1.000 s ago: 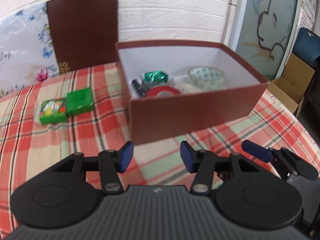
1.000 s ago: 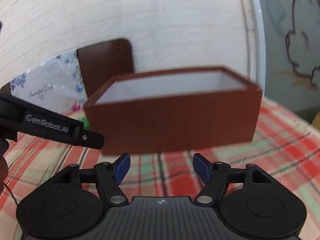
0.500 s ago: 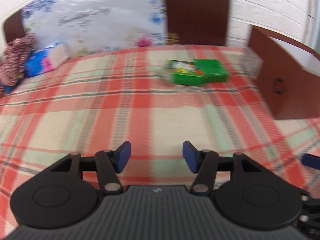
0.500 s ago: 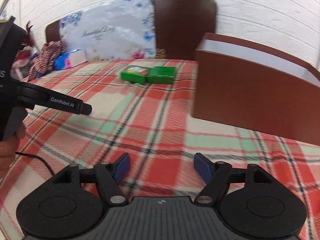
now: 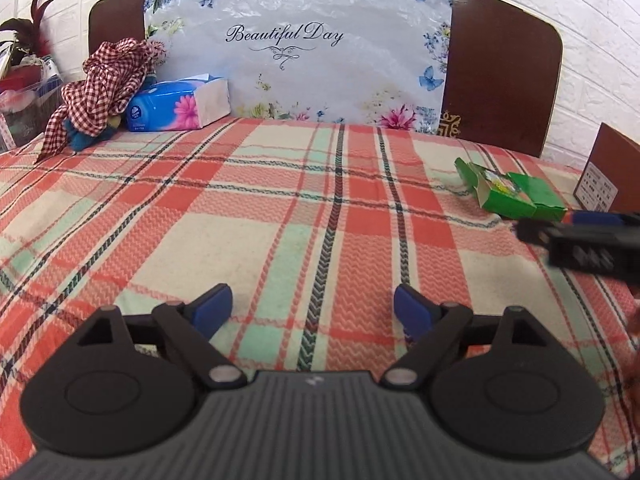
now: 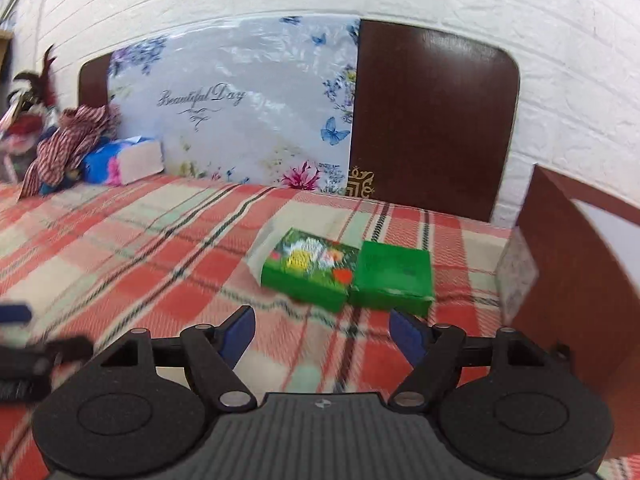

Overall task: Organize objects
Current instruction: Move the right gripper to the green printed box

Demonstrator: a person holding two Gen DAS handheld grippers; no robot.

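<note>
The left gripper [image 5: 313,307] has its blue-padded jaws spread wide with nothing between them, only the red, green and cream plaid tablecloth [image 5: 256,208] showing in the gap. The right gripper [image 6: 322,330] is likewise released, its blue pads apart and gripping nothing.

Just ahead of the right gripper's fingertips lie two flat green cardboard boxes side by side and touching: one with a printed flower picture [image 6: 310,268] on its top, and a plain green one [image 6: 394,276] to its right. Both rest flat on the cloth (that view is somewhat blurred, so finer print cannot be read). Right of the plain box stands the brown-red cardboard storage box [image 6: 576,280], its near wall upright and a white inner face showing above the rim; what it contains is hidden from here.

In the left wrist view the same green pair sits far to the right, close to the storage box's corner, and the right gripper's dark body reaches in from the right edge just in front of them.

At the far left of the table lie a blue tissue packet with a pink flower [image 5: 178,106] and a crumpled red-checked cloth [image 5: 102,84] leaning against it. Behind stand a dark brown wooden board [image 6: 432,120] and a white floral sheet lettered "Beautiful Day" [image 5: 296,56], against a white brick wall.
</note>
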